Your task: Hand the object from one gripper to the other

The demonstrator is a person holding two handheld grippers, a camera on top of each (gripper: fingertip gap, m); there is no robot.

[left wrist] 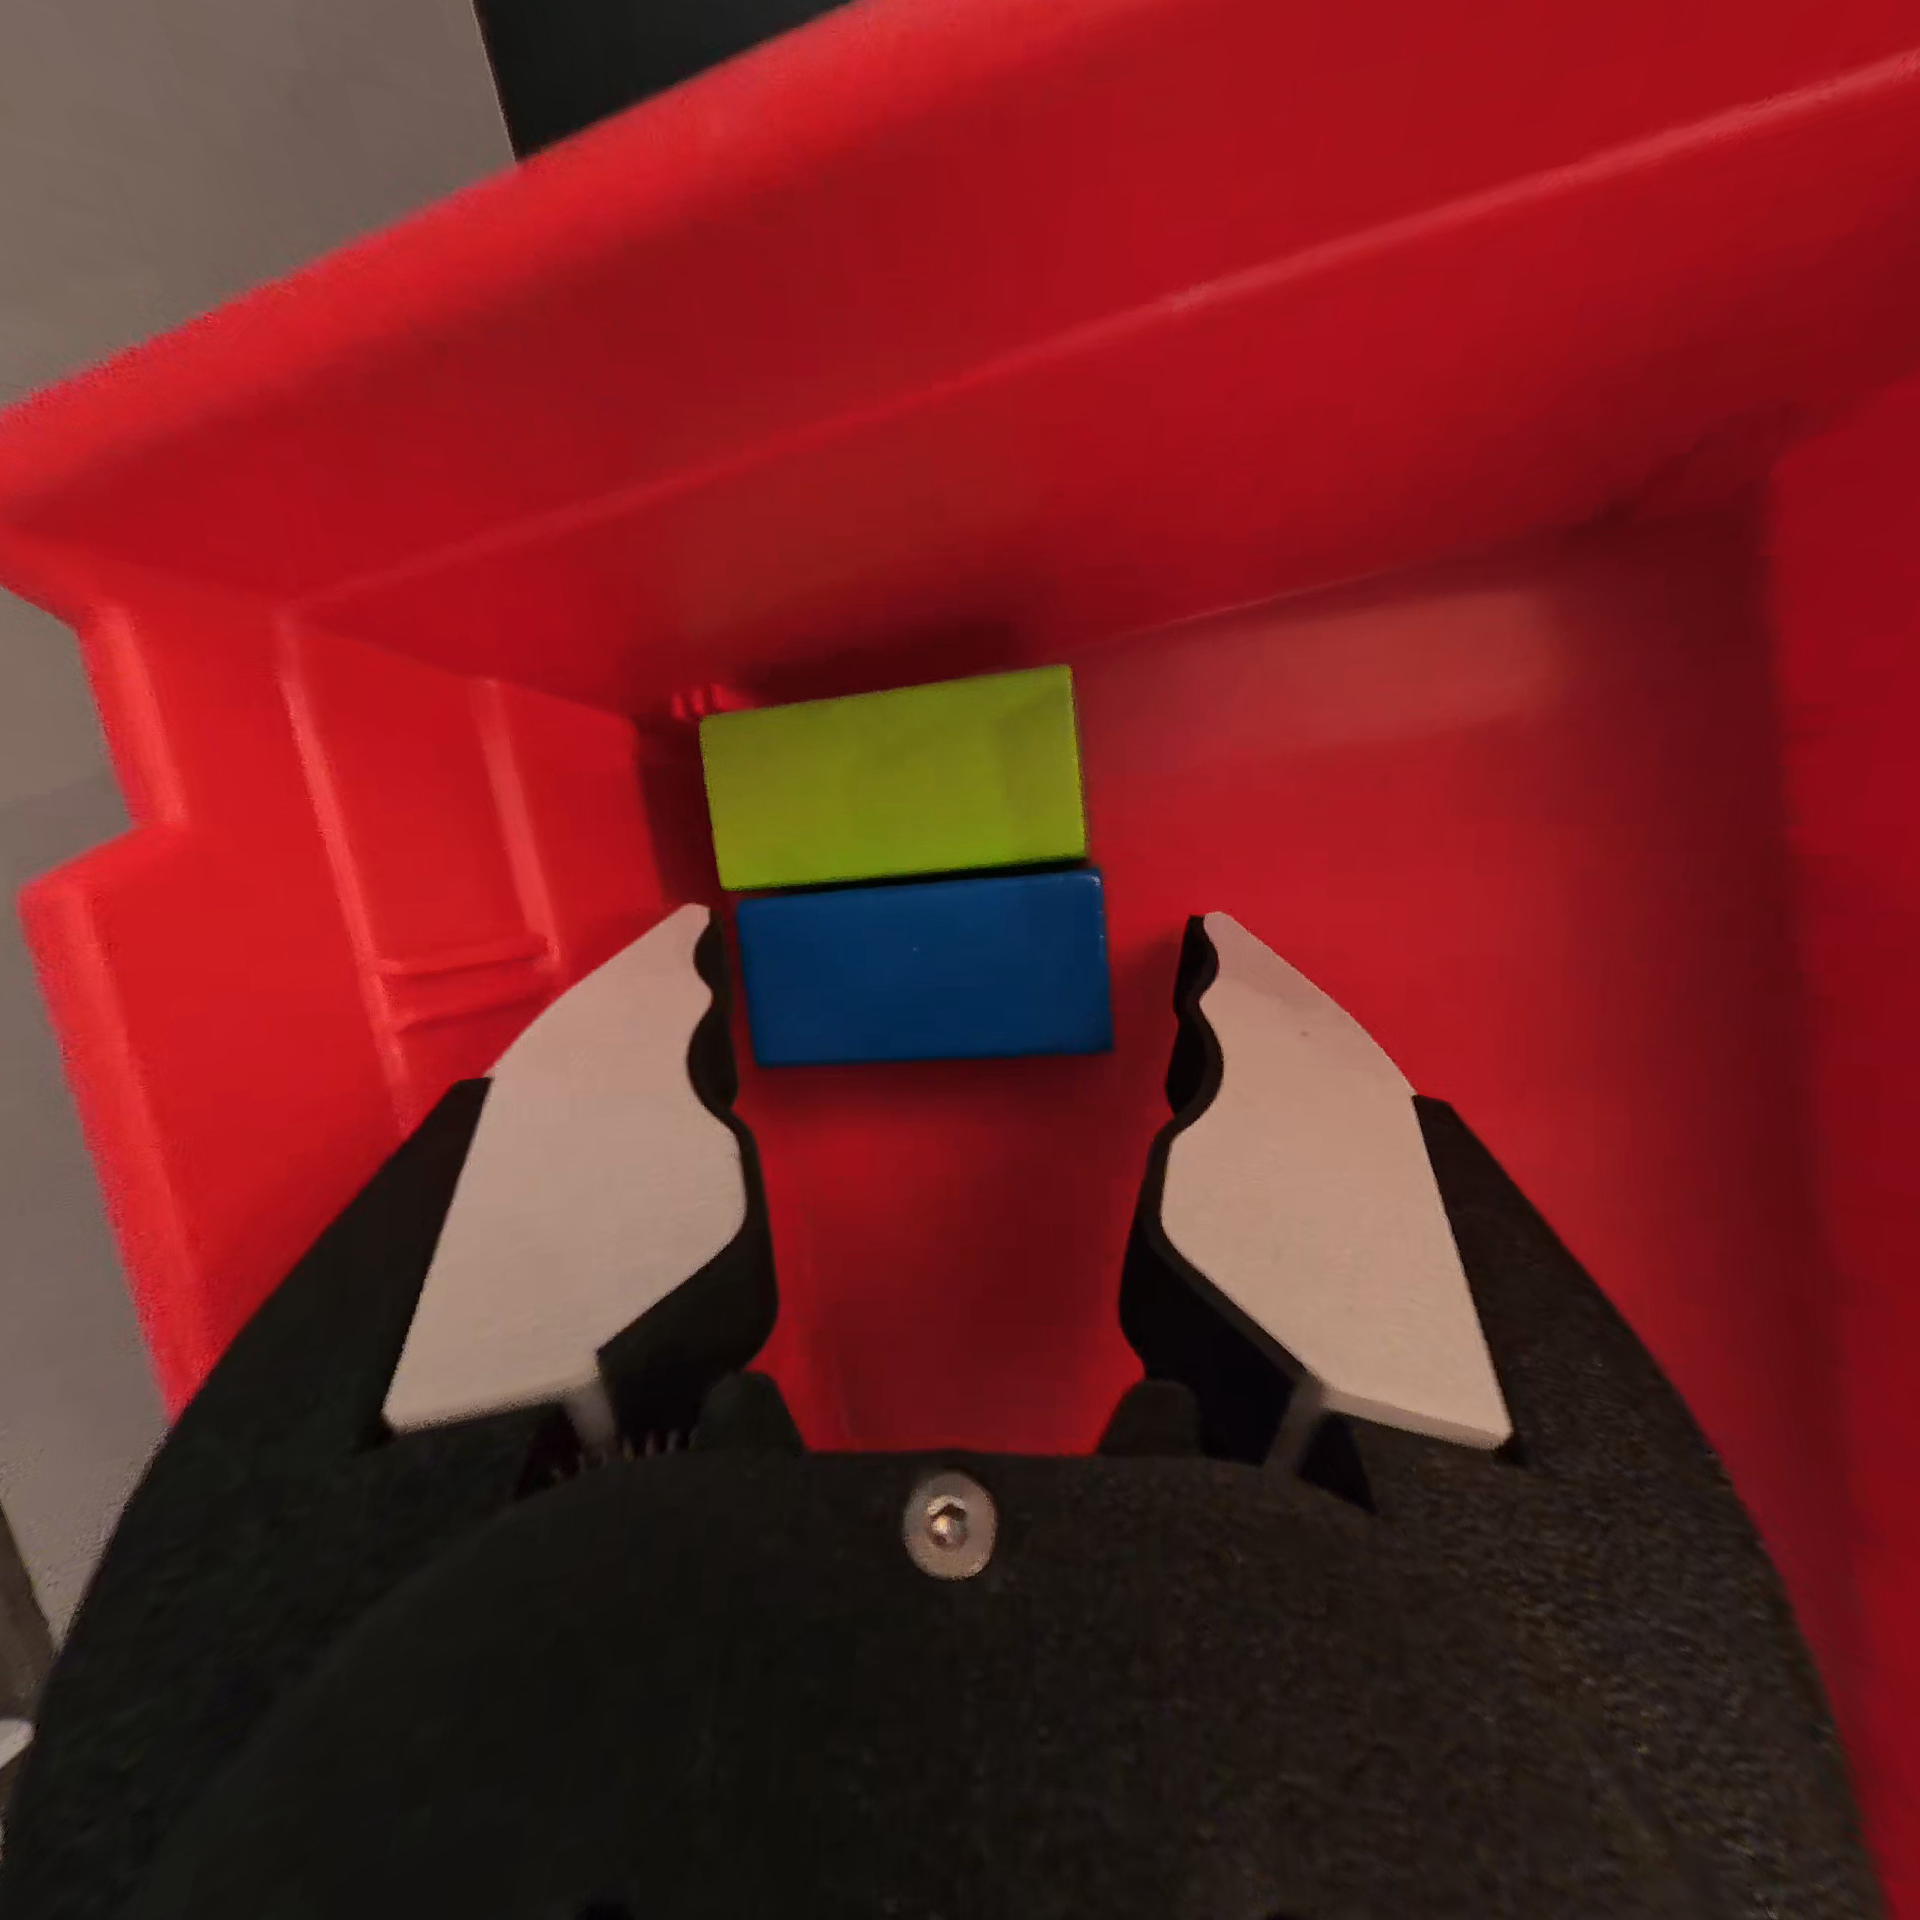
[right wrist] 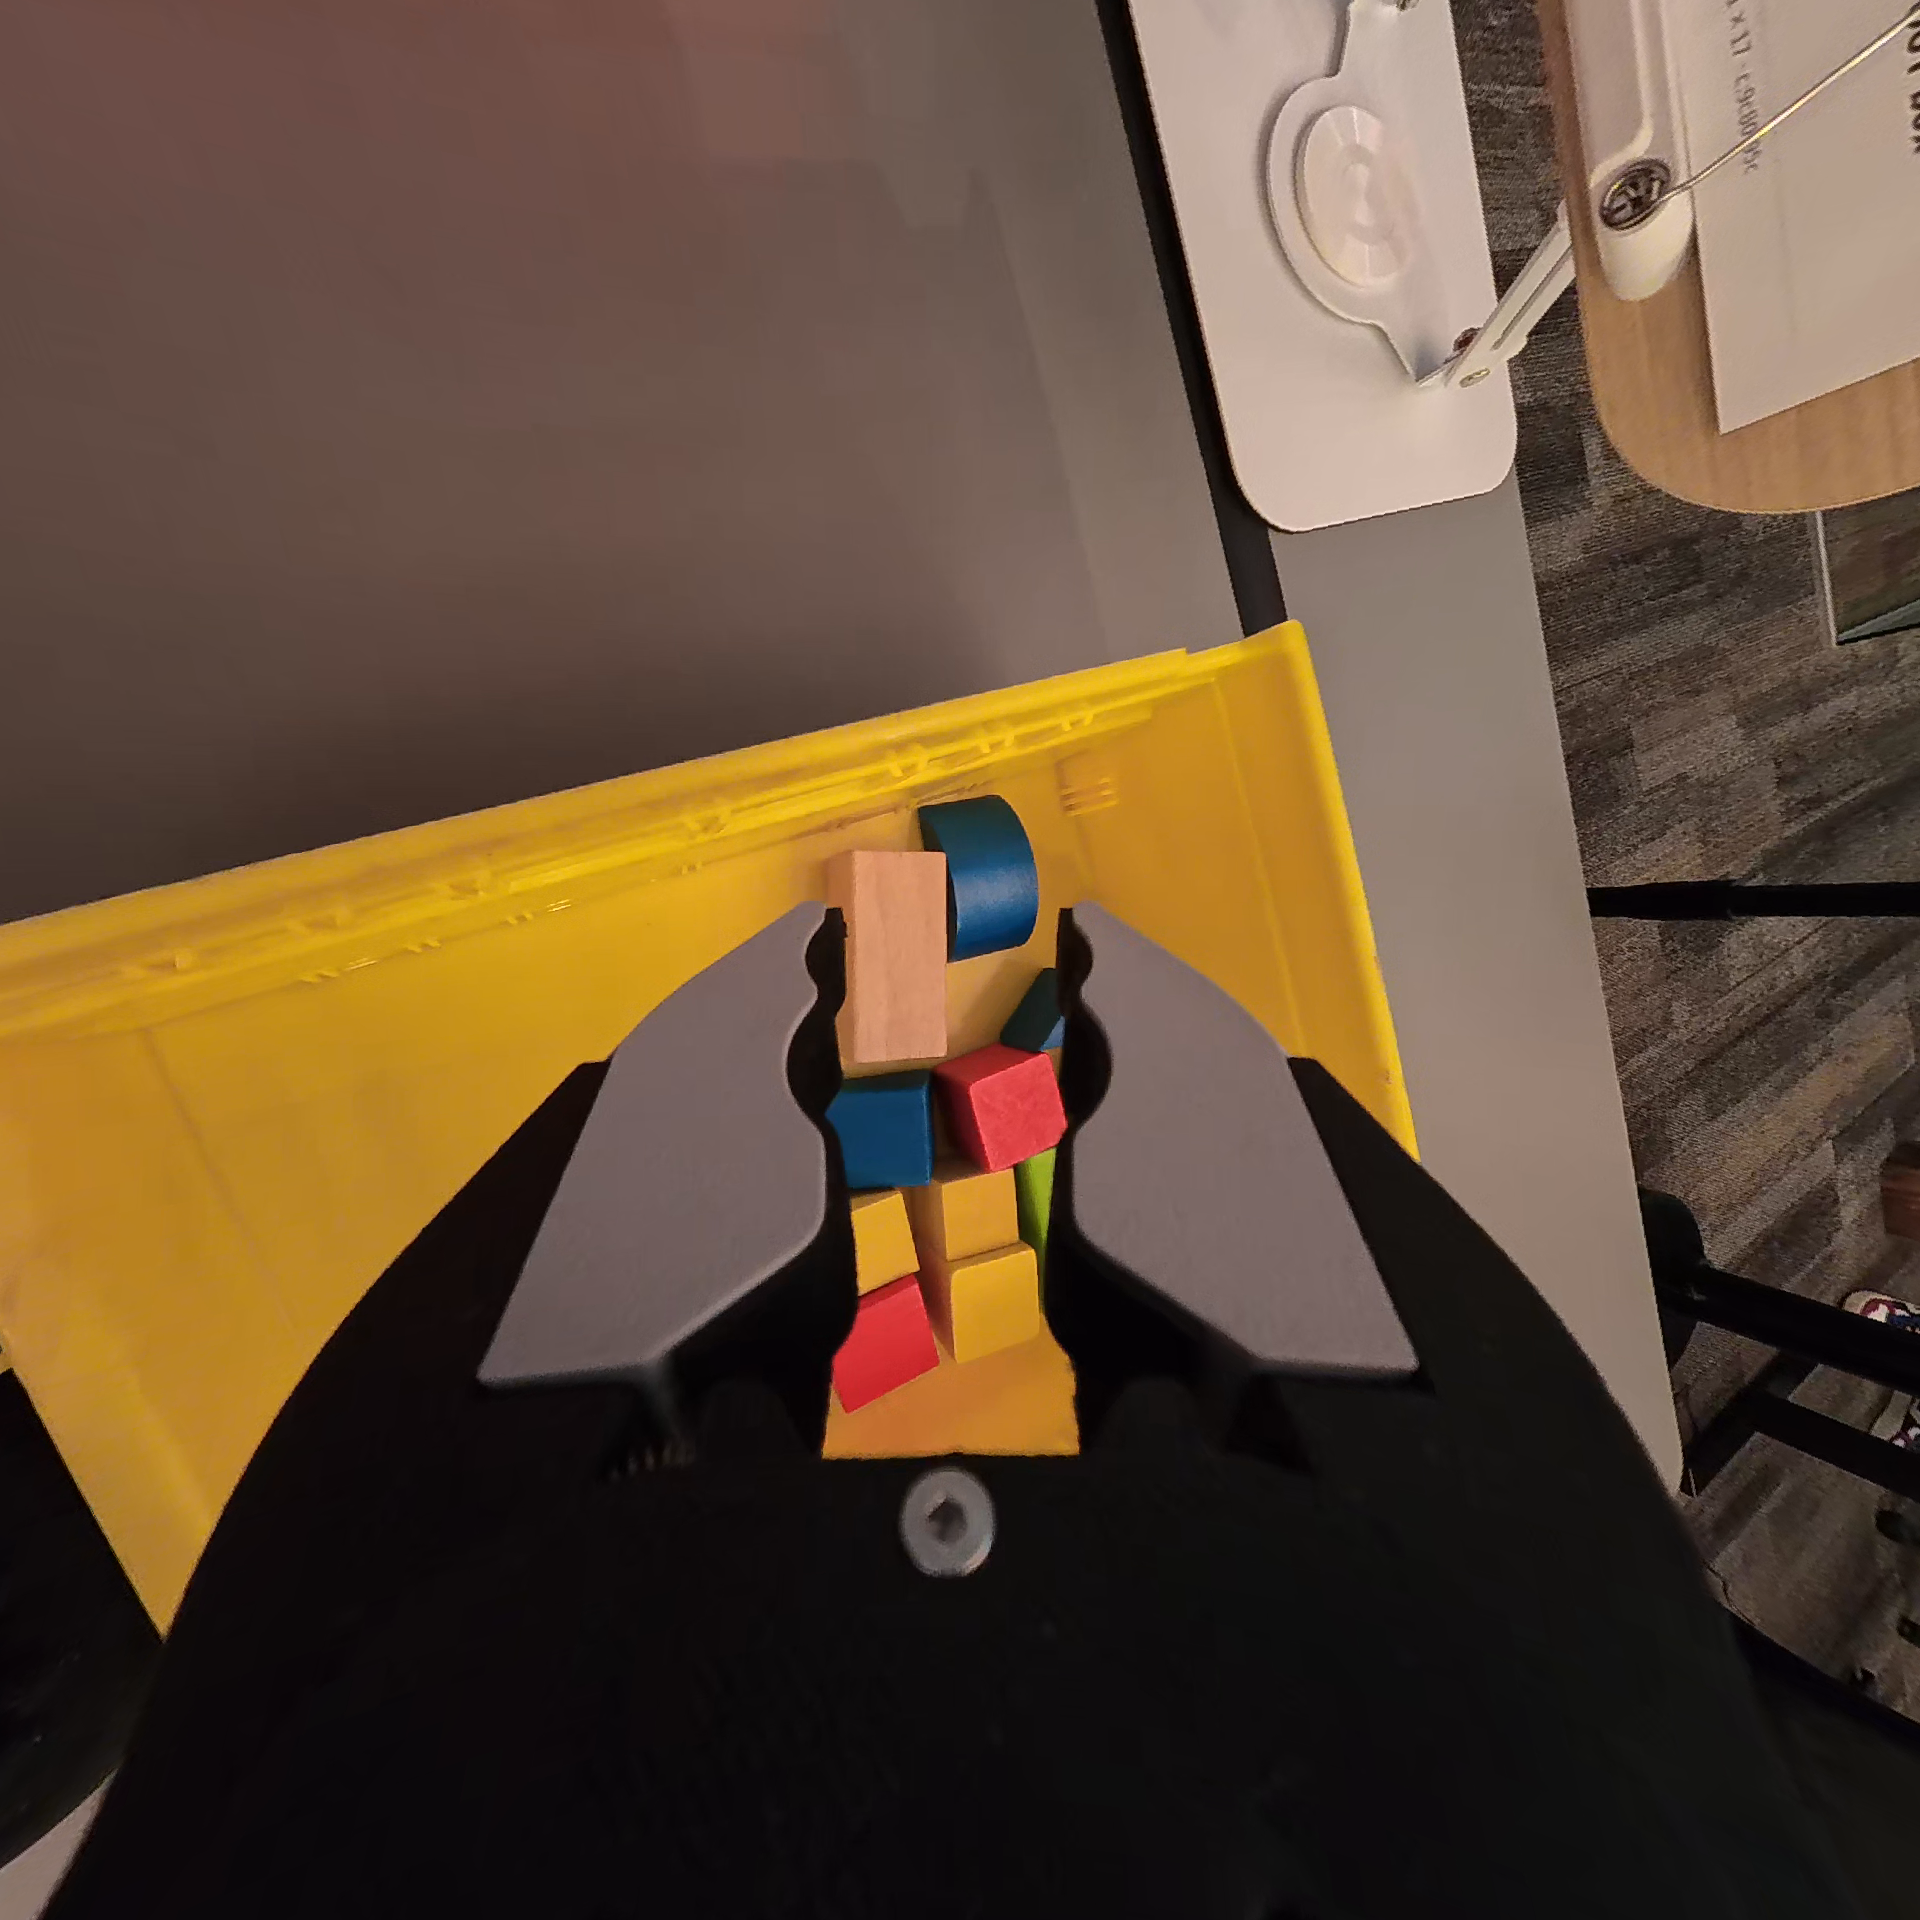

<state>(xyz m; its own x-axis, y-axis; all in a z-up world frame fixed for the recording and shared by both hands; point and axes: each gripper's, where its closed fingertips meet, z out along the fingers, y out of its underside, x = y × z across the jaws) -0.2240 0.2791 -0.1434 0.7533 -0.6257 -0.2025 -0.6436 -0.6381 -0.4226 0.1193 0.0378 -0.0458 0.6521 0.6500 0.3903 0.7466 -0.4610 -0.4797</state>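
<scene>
My left hand-held gripper (left wrist: 948, 971) had its fingers spread apart inside the red bin (left wrist: 1351, 416), gripping nothing. The blue block (left wrist: 923, 966) lay on the bin floor right between the fingertips; the left fingertip (left wrist: 686, 940) looked just beside the block's end, though I could not tell if it touched, and the other fingertip stood a little clear of it. A lime-green block (left wrist: 891, 777) lay flat against the blue block's far side, touching it along their long edges, with its own far side close to the bin's wall, near a corner of the bin.

My right hand-held gripper (right wrist: 940, 935) was also spread open and empty, poised over the yellow bin (right wrist: 416, 1039). Between its fingers I saw loose blocks on the bin floor: a plain wooden block (right wrist: 896, 956) lying lengthwise near the left finger, a blue half-round block (right wrist: 987, 873) beside it against the far wall, then a blue cube (right wrist: 883, 1127) and a red cube (right wrist: 1003, 1107) nearer to me, with yellow blocks (right wrist: 992, 1299), a sliver of a green block (right wrist: 1037, 1195) and another red block (right wrist: 883, 1356) nearer still. The yellow bin sat near the right edge of the grey table (right wrist: 520, 416). A white flat base (right wrist: 1351, 260) rested at the far right corner of the table.
</scene>
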